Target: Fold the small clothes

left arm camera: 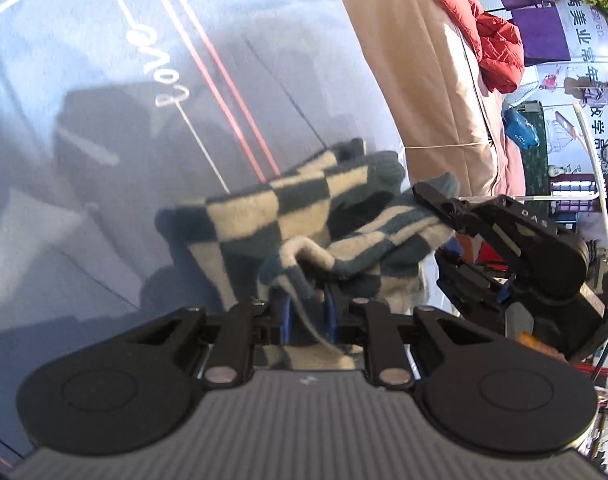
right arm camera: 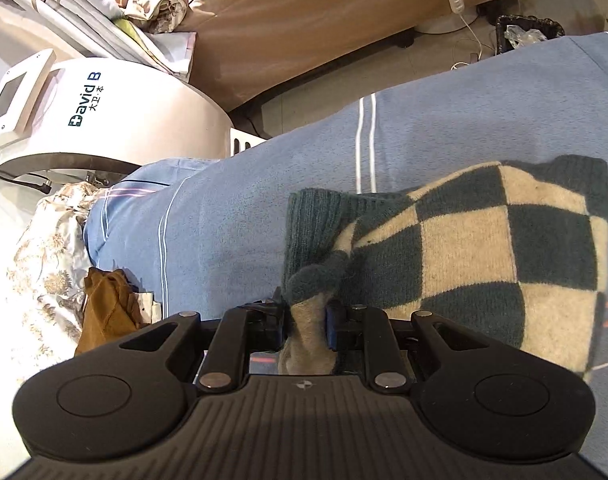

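One garment is in play, a small knitted sweater (right arm camera: 484,248) in a checkerboard of dark teal and cream, with plain teal ribbed trim at its edges, and two grippers hold it between them. The left gripper (left arm camera: 307,312) is clamped on a bunched fold of the knit — a cream-edged strip runs down between its blue pads. The right gripper (right arm camera: 307,320) pinches another part, cream and teal wool squeezed between its jaws just below a ribbed teal cuff. In the left wrist view the right gripper appears as a black linkage at the sweater's far end, so the cloth hangs slack and rumpled between the two, lifted over a blue bedspread (right arm camera: 244,208) marked with thin white and pink stripes; its shadow falls on the fabric below. Beside the bed stand one white machine (right arm camera: 104,120) with a small screen, one tan-covered couch (right arm camera: 304,20) and one red padded jacket (left arm camera: 488,40) — the latter draped over the tan cover.
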Demonstrator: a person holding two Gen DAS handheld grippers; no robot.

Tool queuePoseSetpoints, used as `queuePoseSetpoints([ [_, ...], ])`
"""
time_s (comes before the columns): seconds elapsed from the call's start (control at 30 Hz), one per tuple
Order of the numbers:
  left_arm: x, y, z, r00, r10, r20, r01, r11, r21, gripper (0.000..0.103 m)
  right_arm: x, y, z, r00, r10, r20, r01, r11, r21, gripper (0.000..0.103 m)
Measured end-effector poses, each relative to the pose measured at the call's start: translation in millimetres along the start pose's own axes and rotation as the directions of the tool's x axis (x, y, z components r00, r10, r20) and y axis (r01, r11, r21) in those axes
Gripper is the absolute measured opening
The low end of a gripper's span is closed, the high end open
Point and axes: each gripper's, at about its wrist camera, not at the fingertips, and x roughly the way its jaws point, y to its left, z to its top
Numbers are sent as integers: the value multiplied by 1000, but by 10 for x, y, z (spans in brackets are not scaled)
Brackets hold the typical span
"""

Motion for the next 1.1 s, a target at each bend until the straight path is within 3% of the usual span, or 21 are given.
queuePoseSetpoints([
  [0.1, -77, -17, 17, 1000, 13, 20, -13, 999, 31, 16, 59, 21, -8, 1000, 5, -1, -5, 1000, 23, 33],
  [0.2, -222, -76, 3, 997, 51, 65, -59, 990, 126, 16, 95, 24, -7, 1000, 24, 3, -24, 999, 43, 34],
  [0.27, -340, -84, -64, 993, 87, 83, -101, 977, 188, 16, 156, 43, -2, 999, 48, -7, -47, 997, 61, 42],
  [0.4, -579, -167, -171, 976, 135, 168, -181, 937, 299, 17, 135, 50, -16, 995, 96, 4, -97, 994, 54, 46],
  [0.57, -804, -403, -288, 960, 135, 245, -233, 871, 433, 19, -163, 158, -17, 992, 105, 69, -97, 990, -103, 46],
  [0.63, -855, -576, -395, 957, 121, 265, -247, 817, 520, 20, -352, 143, -16, 990, 96, 108, -76, 982, -171, 46],
  [0.77, -814, -965, -680, 961, 80, 265, -251, 651, 717, 26, -684, -7, -113, 984, 44, 172, 11, 952, -305, 49],
  [0.8, -779, -1056, -761, 961, 83, 264, -260, 602, 755, 31, -743, -73, -160, 982, 21, 188, 45, 941, -337, 56],
  [0.83, -732, -1124, -820, 961, 88, 262, -265, 565, 781, 35, -801, -126, -217, 979, -5, 204, 80, 928, -364, 69],
  [0.87, -687, -1171, -851, 961, 94, 258, -267, 544, 795, 37, -840, -194, -276, 976, -31, 216, 115, 913, -391, 79],
  [0.9, -639, -1207, -869, 962, 106, 250, -267, 533, 803, 43, -865, -270, -330, 973, -52, 223, 142, 900, -412, 98],
  [0.93, -578, -1238, -880, 964, 121, 235, -263, 523, 810, 44, -899, -336, -390, 971, -66, 230, 161, 891, -425, 103],
  [1.1, -412, -1266, -902, 950, 190, 248, -309, 458, 833, 44, -1004, -623, -511, 960, -142, 240, 232, 883, -407, 103],
])
